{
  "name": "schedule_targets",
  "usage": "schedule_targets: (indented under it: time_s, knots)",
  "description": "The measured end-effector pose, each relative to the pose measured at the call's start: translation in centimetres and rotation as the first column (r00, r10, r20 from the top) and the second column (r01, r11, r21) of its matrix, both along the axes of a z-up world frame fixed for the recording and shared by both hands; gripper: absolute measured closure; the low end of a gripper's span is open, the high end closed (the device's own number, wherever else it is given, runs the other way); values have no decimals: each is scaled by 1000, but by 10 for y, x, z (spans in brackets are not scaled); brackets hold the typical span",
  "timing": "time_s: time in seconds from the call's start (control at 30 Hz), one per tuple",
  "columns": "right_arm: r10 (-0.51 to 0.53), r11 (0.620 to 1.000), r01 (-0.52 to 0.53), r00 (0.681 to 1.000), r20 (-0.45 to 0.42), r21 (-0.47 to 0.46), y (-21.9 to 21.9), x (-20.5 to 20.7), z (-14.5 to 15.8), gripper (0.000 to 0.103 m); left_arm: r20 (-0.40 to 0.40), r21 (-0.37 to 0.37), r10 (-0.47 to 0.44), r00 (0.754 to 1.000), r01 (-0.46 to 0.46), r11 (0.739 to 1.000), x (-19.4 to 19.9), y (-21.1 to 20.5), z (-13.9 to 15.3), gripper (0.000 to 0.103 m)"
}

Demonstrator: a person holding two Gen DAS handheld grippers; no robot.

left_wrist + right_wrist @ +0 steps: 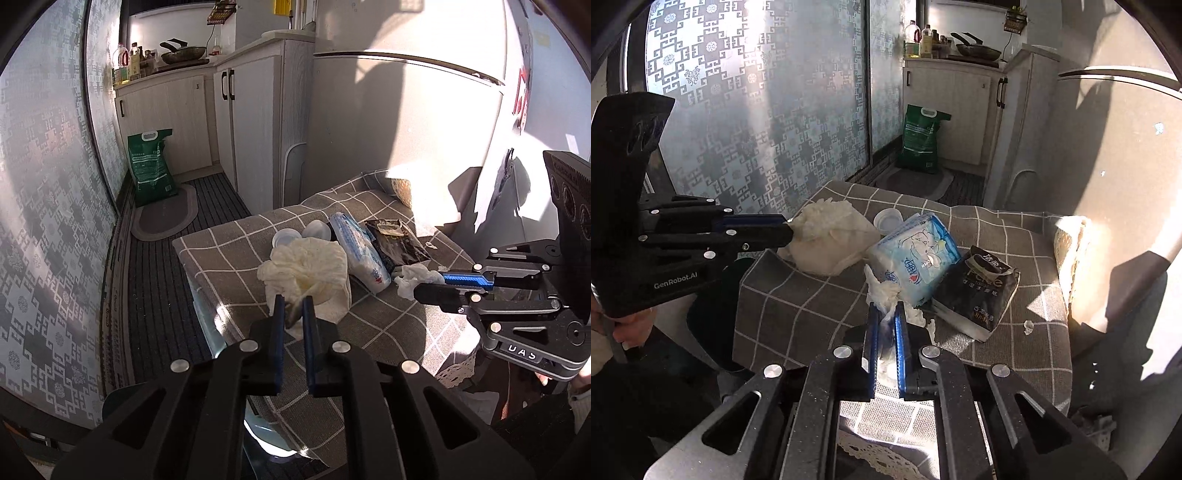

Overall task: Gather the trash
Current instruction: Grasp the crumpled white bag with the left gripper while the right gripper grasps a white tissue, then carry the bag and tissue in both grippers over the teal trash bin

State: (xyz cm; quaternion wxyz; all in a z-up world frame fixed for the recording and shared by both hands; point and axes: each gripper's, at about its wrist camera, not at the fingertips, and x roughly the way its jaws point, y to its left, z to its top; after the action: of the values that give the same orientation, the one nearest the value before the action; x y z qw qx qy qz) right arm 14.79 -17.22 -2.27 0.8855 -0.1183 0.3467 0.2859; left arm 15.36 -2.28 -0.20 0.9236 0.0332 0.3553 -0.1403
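views differ: the right wrist camera shows a hand [626,332] under the left hand-held gripper [788,232], a tissue scrap [1028,326] right of the black pack [979,291], and lace trim [871,454] at the cloth's near edge; the left wrist camera shows two white lids [291,236] behind the blue pack [360,251], and a rug [166,218] on the floor.

left hand-held gripper [293,306] is clamped on the edge of a cream bag [306,266], left of the blue pack [916,258]. right hand-held gripper [886,314] is clamped on a crumpled tissue [882,291] just in front of the blue pack; from the left camera it [430,286] bites the tissue [412,278] at that pack's near end.

surface wears a grey checked cloth [229,258]. beyond the blue pack stand white cabinets [240,122] with bottles [127,62] and a pan [183,53], a green sack [151,166] on the floor, and patterned glass [746,110] further left.
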Motion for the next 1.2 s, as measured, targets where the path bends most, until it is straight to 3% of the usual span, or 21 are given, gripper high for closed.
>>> schedule_targets:
  time_s: [0.2, 0.57, 1.2]
  knots:
    - [31, 999, -31, 1000, 2, 44, 22, -7, 7, 96, 43, -18, 48, 998, -47, 999, -17, 21, 16, 93]
    - [107, 991, -108, 994, 15, 78, 68, -15, 20, 96, 47, -36, 149, 988, -148, 988, -40, 72, 21, 92]
    - [254, 965, -254, 967, 9, 68, 157, -40, 24, 96, -54, 19, 280, 959, -279, 960, -83, 141, -40, 92]
